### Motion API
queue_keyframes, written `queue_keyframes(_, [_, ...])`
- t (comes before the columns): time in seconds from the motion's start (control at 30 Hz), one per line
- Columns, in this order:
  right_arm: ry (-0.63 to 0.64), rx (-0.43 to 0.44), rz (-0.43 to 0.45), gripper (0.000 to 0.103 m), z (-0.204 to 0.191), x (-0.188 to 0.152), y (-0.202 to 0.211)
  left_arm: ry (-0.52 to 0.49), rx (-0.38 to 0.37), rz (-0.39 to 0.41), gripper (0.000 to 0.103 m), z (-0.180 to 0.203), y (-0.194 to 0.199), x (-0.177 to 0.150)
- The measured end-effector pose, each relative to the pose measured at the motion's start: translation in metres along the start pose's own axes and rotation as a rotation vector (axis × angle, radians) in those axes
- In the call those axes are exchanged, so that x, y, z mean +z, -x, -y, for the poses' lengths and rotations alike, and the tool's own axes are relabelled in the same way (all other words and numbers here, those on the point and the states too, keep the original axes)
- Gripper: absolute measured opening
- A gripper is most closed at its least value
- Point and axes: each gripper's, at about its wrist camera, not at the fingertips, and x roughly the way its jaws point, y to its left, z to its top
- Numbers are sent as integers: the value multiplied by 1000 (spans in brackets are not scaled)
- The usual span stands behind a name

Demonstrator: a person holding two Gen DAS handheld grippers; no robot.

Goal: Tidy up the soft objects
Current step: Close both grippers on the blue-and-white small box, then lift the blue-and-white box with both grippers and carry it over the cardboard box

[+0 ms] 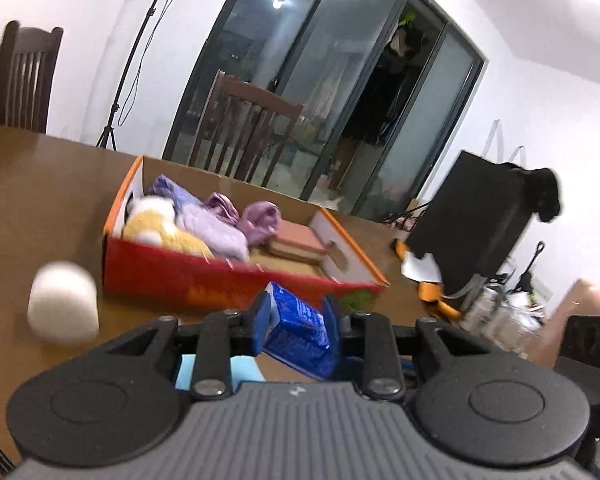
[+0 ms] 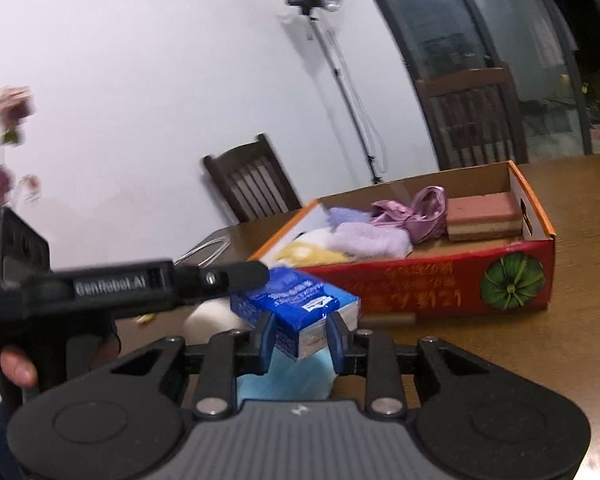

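On the left of the bench [image 1: 40, 200] stands a white roll [image 1: 63, 309], untouched. Next to it, the left tongs [image 1: 296, 326] and the right tongs [image 2: 300, 336] are both clamped on one blue tissue pack [image 2: 296, 310], each pinching a different side of it, so the pack is held between the two hands just in front of the red box [image 1: 204, 280]. The box already holds a yellow plush [image 1: 160, 232], a lilac towel [image 1: 216, 232], a pink cloth [image 1: 260, 220] and layered sponges [image 1: 300, 240] at its right end. The step in hand appears to be carrying the pack to the box. The next move likely calls for lifting it over the near wall, setting it in the bare stretch by the sponges, and loosening both grips together.
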Motion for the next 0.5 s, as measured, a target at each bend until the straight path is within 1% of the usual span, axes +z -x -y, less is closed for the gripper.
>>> queue_keyframes(0.03, [13, 6, -19, 27, -5, -8, 10, 2, 3, 1, 29, 5, 10, -11])
queue_keyframes(0.1, [21, 19, -66, 27, -12, -27, 25, 47, 20, -22, 30, 10, 27, -42])
queue_keyframes(0.17, [36, 14, -142, 27, -19, -51, 34, 68, 68, -84, 30, 14, 37, -74])
queue_keyframes(0.2, [43, 11, -176, 27, -22, -62, 38, 78, 85, -110, 30, 15, 40, -86])
queue_keyframes(0.23, [50, 11, -200, 30, -25, -72, 43, 89, 89, -138, 30, 16, 44, -96])
queue_keyframes(0.27, [61, 8, -208, 31, -28, -79, 49, 101, 86, -164, 30, 17, 49, -106])
queue_keyframes(0.33, [68, 17, -209, 31, -30, -88, 64, 120, 78, -180, 31, 17, 60, -117])
queue_keyframes(0.43, [48, 12, -177, 32, -30, -90, 83, 101, 112, -153, 33, 18, 72, -119])
queue_keyframes(0.5, [32, -1, -144, 33, -28, -87, 88, 100, 110, -140, 33, 18, 75, -115])
